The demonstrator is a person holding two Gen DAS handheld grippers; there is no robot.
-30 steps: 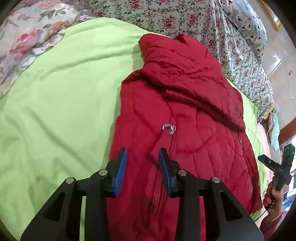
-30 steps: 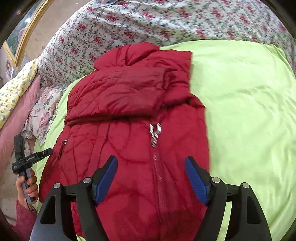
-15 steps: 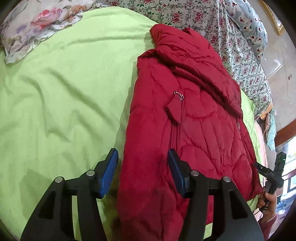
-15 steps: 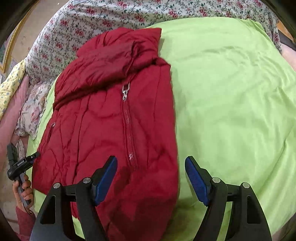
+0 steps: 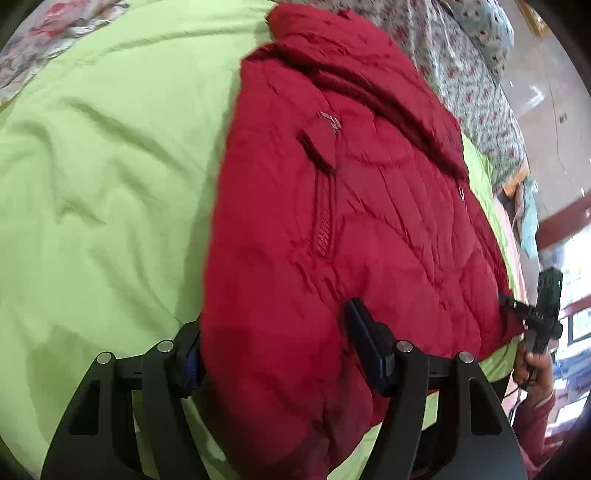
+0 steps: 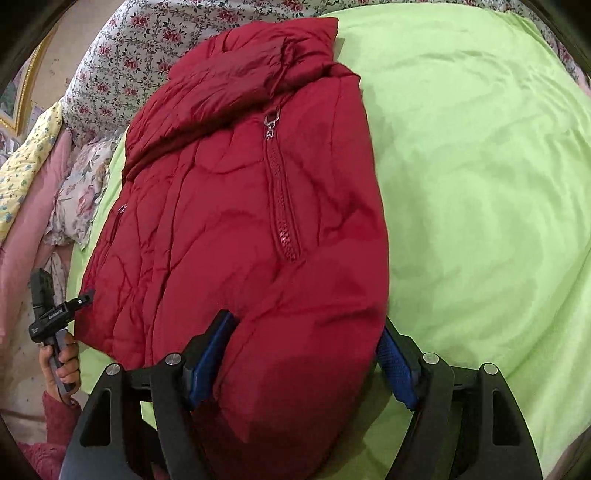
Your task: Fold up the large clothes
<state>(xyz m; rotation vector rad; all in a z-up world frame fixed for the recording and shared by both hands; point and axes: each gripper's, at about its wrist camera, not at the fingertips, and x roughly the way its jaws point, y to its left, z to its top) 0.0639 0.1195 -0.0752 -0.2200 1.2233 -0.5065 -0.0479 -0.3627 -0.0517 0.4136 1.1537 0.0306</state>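
Observation:
A red quilted puffer jacket (image 5: 351, 221) lies lengthwise on a lime-green bedspread (image 5: 110, 166), collar at the far end, sleeve folded over the upper part, zipper (image 6: 282, 206) running down the front. My left gripper (image 5: 273, 354) is wide open with the jacket's near hem bulging between its blue pads, the left pad partly hidden under the fabric. My right gripper (image 6: 306, 354) is wide open around the same near hem of the jacket (image 6: 240, 221) on the bedspread (image 6: 480, 184). Neither gripper visibly pinches the fabric.
Floral bedding (image 6: 122, 55) and pillows (image 5: 55, 33) lie beyond the jacket. A pink blanket (image 6: 22, 236) edges the bed. A hand holding a gripper handle shows at the edge of each view, right in the left wrist view (image 5: 543, 314), left in the right wrist view (image 6: 51, 325).
Both grippers have drawn back along the jacket to its near hem and lowered, so the hem now sits between their open pads. The jacket lies flatter and straighter.

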